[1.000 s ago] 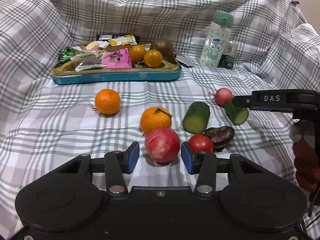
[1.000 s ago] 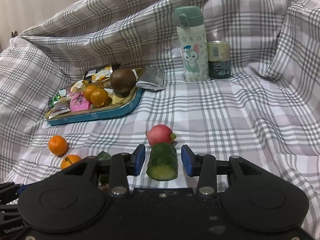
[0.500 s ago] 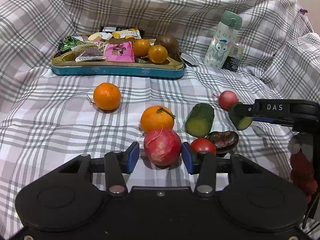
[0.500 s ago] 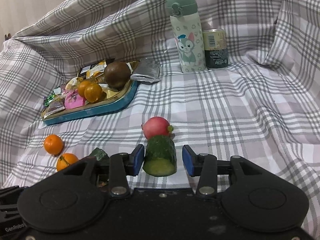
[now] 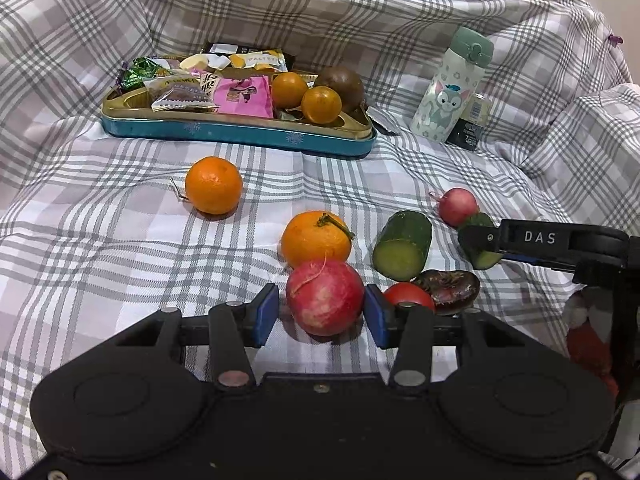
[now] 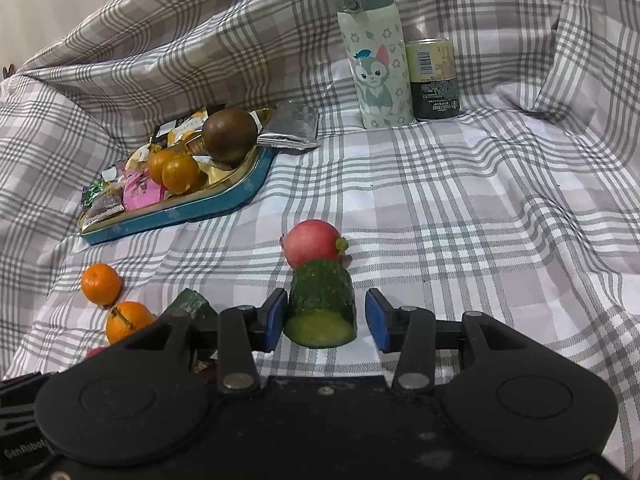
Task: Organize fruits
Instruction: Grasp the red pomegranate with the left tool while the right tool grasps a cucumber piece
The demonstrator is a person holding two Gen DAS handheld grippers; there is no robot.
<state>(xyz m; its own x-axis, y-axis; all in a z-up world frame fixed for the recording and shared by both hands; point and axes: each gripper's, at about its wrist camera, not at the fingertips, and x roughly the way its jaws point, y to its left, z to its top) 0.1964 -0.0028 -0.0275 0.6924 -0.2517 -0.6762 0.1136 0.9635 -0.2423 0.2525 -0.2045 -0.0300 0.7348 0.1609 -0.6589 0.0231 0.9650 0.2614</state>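
My left gripper (image 5: 320, 314) stands open around a big red round fruit (image 5: 325, 304) that rests on the checked cloth, with a slim gap at its left pad. Just beyond lie a stemmed orange (image 5: 316, 240), another orange (image 5: 214, 185), a cucumber piece (image 5: 402, 246), a tomato (image 5: 408, 298) and a dark wrinkled fruit (image 5: 448, 286). My right gripper (image 6: 326, 320) is open around a second cucumber piece (image 6: 322, 306) lying on the cloth, with a gap at the right pad. A small red fruit (image 6: 314, 242) sits right behind that piece. The blue tray (image 5: 240, 132) holds two oranges and a brown fruit.
Snack packets fill the tray's left part. A cat-print bottle (image 6: 374, 48) and a can (image 6: 432, 76) stand at the back right. A foil packet (image 6: 292, 126) lies beside the tray. The cloth rises in folds on all sides. A red and white thing (image 5: 588, 340) shows at the left view's right edge.
The left gripper has rolled a little, so the tray now looks tilted. The fruits lie where they were, and each gripper stays around the same piece.
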